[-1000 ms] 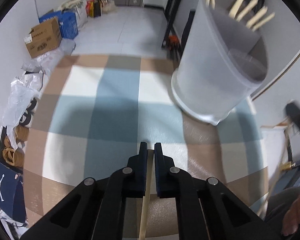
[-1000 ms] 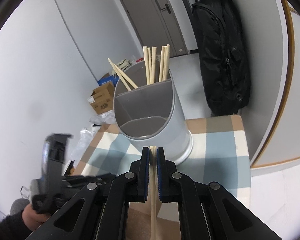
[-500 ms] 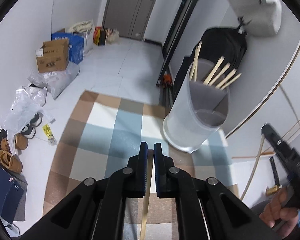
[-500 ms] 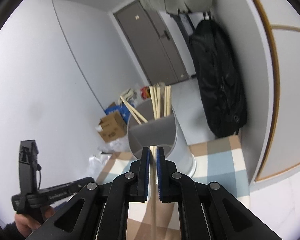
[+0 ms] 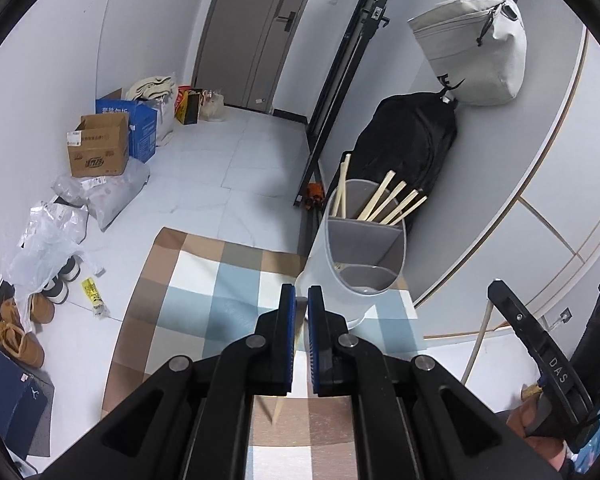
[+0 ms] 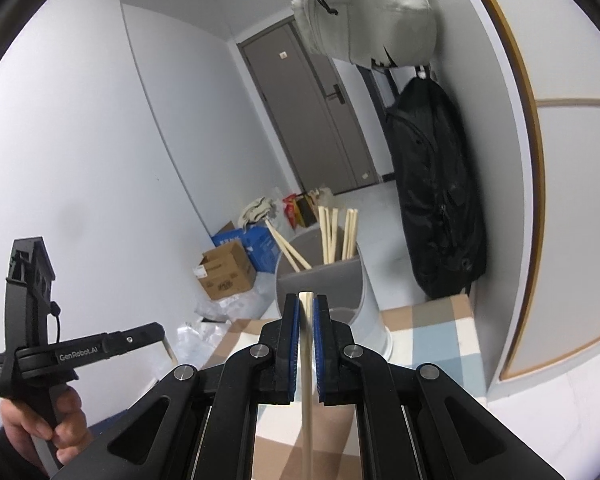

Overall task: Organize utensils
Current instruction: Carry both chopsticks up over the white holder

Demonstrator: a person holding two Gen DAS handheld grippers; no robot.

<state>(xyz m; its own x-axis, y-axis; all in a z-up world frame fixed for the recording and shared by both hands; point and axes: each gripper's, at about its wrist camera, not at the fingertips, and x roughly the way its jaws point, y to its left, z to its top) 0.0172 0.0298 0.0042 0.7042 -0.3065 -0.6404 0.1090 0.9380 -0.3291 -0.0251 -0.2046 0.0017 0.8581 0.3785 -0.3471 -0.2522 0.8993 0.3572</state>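
Note:
A grey divided utensil holder [image 5: 360,264] stands on a checked mat [image 5: 204,292]; it also shows in the right wrist view [image 6: 340,288]. Several wooden chopsticks [image 5: 392,204] stand in its far compartment [image 6: 336,236]. My left gripper [image 5: 301,300] is shut on one wooden chopstick [image 5: 286,376], raised above the mat, short of the holder. My right gripper [image 6: 307,306] is shut on another wooden chopstick [image 6: 307,380], also raised and pointing toward the holder. Each gripper appears in the other's view, the right one [image 5: 540,360] at right, the left one [image 6: 60,356] at left.
A black backpack [image 6: 432,188] and a grey bag [image 5: 472,56] hang on the wall behind the holder. Cardboard boxes [image 5: 98,150], plastic bags [image 5: 48,248] and shoes [image 5: 20,328] line the left wall. A grey door [image 5: 256,32] is at the back.
Both grippers have risen and pulled back from the holder, each still holding its chopstick. The holder now looks smaller and farther away in both views.

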